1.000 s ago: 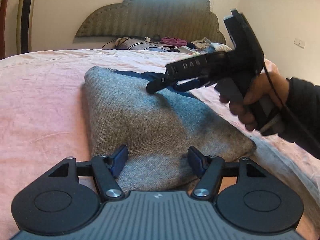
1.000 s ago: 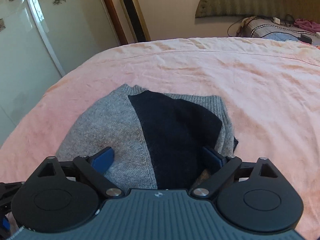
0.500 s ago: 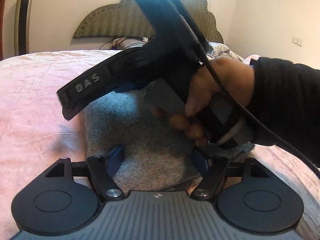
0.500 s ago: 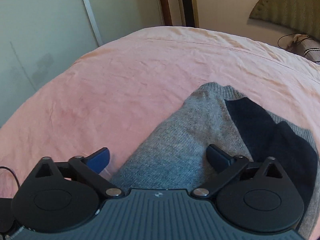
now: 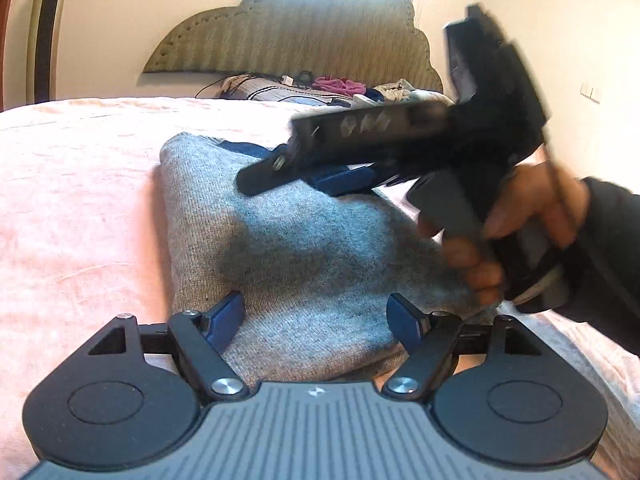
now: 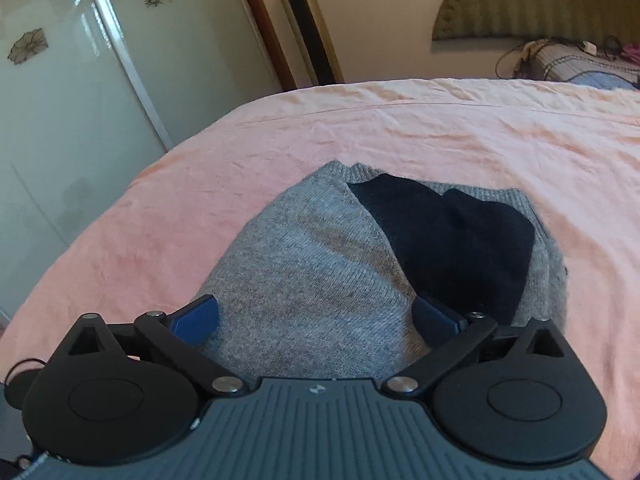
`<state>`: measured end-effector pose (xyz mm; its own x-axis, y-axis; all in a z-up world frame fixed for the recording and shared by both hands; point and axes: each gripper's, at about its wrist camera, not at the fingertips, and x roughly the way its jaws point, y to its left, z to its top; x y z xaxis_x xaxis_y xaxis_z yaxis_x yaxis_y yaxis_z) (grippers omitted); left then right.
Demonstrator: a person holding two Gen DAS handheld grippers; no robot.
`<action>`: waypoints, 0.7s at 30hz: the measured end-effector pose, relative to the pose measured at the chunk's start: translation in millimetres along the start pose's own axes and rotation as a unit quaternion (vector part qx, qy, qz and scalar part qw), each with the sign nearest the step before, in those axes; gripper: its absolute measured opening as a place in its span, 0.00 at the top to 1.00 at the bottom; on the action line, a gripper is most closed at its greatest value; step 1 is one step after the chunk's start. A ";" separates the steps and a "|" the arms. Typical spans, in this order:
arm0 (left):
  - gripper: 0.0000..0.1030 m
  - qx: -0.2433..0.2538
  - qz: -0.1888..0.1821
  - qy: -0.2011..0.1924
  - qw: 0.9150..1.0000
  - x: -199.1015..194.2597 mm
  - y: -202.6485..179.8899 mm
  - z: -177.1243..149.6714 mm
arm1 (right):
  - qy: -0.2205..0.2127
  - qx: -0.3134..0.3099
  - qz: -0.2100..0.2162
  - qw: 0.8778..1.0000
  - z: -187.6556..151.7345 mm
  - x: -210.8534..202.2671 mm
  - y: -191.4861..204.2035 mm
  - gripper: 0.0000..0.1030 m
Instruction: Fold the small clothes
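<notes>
Both your left gripper [image 5: 316, 318] and right gripper [image 6: 316, 316] stand spread, gripping nothing, over the soft, limp grey sweater [image 6: 312, 280]; pinch its folded edge

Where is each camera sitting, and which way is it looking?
Left wrist: sits on the left gripper, looking across the sweater toward the headboard; its open fingers show, plus the right hand holding the right gripper.
Right wrist: sits on the right gripper, looking over the sweater toward the glass door; only its open fingers show.
Both see: the sweater, pink bedsheet, headboard.
</notes>
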<state>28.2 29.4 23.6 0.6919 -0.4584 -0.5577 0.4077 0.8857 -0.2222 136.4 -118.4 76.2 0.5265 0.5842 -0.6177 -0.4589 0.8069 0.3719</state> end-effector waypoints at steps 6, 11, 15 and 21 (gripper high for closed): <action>0.24 0.004 0.005 0.001 1.000 3.7 -6.3 -0.2 | -0.053 0.072 -0.023 0.996 -26.2 -55.6 -26.2 0.00; 0.24 0.008 0.015 -0.002 1.000 -0.8 -14.7 -0.1 | -0.040 0.137 -0.052 0.988 -64.4 -79.8 -61.1 0.00; 0.24 -0.043 0.010 -0.038 0.998 -34.2 -6.2 -0.3 | -0.032 0.142 -0.028 0.989 -88.4 -93.9 -62.2 0.00; 0.25 -0.216 -0.008 0.006 0.976 -39.6 59.7 -10.9 | 0.008 0.211 0.111 0.971 -96.7 -91.5 -68.3 0.00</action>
<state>18.6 101.2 23.7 0.6797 -0.4740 -0.5598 0.1267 0.8276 -0.5468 50.4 -235.4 40.3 0.4346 0.7494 -0.4996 -0.2239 0.6272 0.7460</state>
